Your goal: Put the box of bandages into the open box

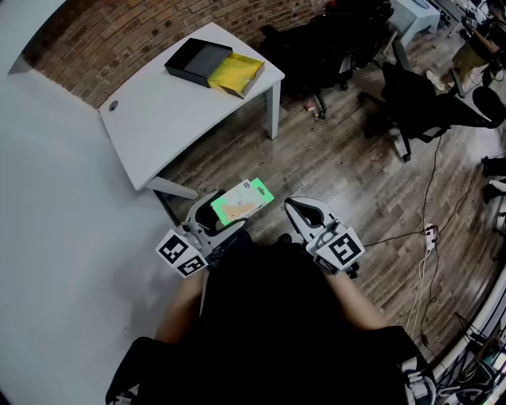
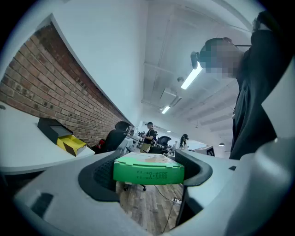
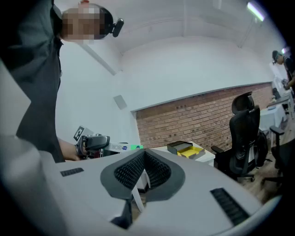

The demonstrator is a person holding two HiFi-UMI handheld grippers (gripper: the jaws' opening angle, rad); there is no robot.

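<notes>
My left gripper (image 1: 224,213) is shut on the green box of bandages (image 1: 243,201) and holds it level in the air above the wooden floor, short of the table. In the left gripper view the box of bandages (image 2: 148,169) sits flat between the two pads (image 2: 100,177), its narrow printed edge towards the camera. The open box (image 1: 213,66), black with a yellow inner tray, lies at the far end of the white table (image 1: 158,115); it also shows as the open box (image 2: 61,136) and the open box (image 3: 186,149). My right gripper (image 1: 298,209) is shut and empty.
Black office chairs (image 1: 411,99) stand on the floor to the right of the table. Cables (image 1: 427,237) trail across the floor at the right. A brick wall (image 1: 158,24) runs behind the table. People stand far off in the left gripper view.
</notes>
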